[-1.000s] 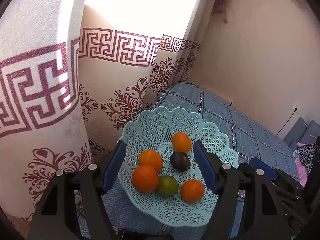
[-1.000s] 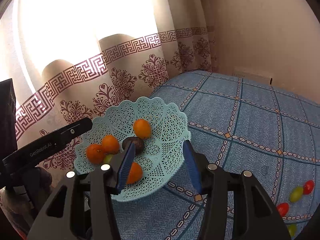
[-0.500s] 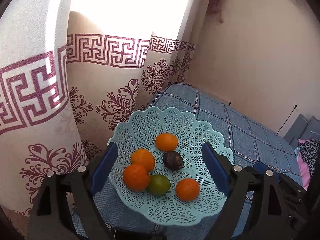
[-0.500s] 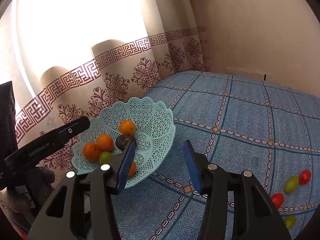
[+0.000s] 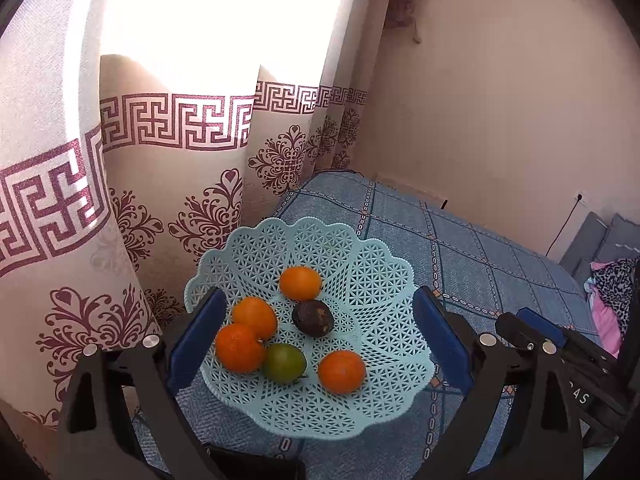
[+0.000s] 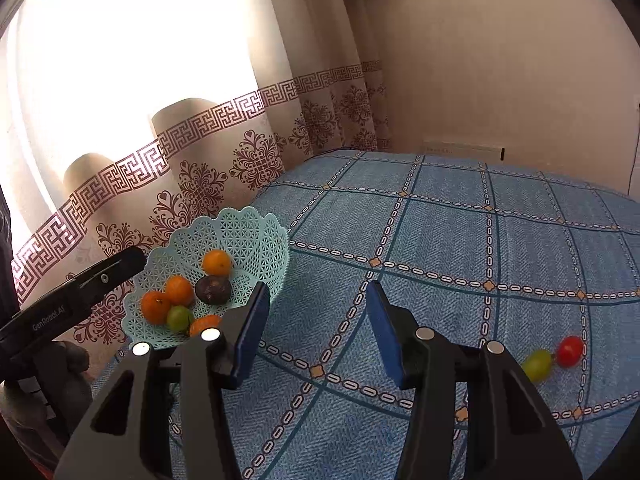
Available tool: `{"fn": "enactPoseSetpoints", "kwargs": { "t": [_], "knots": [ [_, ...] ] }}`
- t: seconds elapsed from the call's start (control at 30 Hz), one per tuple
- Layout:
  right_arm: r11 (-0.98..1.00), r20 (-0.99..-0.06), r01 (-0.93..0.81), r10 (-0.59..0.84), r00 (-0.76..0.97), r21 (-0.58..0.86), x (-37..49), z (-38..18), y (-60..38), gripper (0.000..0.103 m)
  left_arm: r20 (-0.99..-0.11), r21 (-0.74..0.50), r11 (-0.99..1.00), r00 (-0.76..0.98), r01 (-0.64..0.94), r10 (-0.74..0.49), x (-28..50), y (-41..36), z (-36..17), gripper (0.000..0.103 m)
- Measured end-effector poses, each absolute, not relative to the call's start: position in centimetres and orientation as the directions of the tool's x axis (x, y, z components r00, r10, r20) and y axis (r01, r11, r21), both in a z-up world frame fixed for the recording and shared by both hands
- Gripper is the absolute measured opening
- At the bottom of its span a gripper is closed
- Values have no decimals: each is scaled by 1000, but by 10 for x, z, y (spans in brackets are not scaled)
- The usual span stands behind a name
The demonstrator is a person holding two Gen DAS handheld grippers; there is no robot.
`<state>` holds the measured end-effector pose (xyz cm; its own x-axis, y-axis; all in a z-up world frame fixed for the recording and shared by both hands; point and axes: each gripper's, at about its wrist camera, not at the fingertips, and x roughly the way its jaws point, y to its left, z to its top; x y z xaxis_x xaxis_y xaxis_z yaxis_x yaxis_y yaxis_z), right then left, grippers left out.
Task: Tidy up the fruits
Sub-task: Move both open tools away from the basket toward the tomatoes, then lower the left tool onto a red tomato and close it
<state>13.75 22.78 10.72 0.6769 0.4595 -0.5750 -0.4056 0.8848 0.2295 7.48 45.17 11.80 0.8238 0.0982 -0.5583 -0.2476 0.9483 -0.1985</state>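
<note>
Left wrist view: left gripper (image 5: 316, 340) spread wide, empty, over basket (image 5: 372, 268) at bed edge beside curtain (image 5: 160, 184); six fruits inside.
Right gripper (image 6: 316, 328) also wide, empty, above bedspread (image 6: 460, 248); loose green fruit (image 6: 537, 365) and red fruit (image 6: 569, 350) lie far right. Risks: round fruits roll on soft fabric under a pinch; nudging basket tips it off the edge.

Patterned curtain (image 5: 168, 184) – backlit; blue checked bedspread (image 6: 460, 240); beige wall (image 5: 500, 120).
</note>
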Motion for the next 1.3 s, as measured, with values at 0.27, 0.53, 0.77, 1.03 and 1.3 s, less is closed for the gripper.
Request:
{"fn": "enactPoseSetpoints", "kwargs": {
  "t": [0.27,0.53,0.77,1.03,1.3],
  "knots": [
    [916,-597,-347,397,697,203,140,106,193,51,-555,-184,961,829,-209,74,71,431,122,98],
    [938,-609,-273,346,714,213,143,105,145,51,-567,-146,975,822,-168,57,74,405,122,100],
    [950,-628,-189,307,715,250,150,97,106,51,-578,-119,985,815,-125,34,80,381,121,100],
    [964,-668,-95,241,704,248,163,80,72,51,-588,-101,994,809,-43,-25,88,344,122,100],
    [962,-707,-16,211,675,273,177,60,45,51,-625,-89,995,777,33,-82,101,302,108,100]
  ]
}}
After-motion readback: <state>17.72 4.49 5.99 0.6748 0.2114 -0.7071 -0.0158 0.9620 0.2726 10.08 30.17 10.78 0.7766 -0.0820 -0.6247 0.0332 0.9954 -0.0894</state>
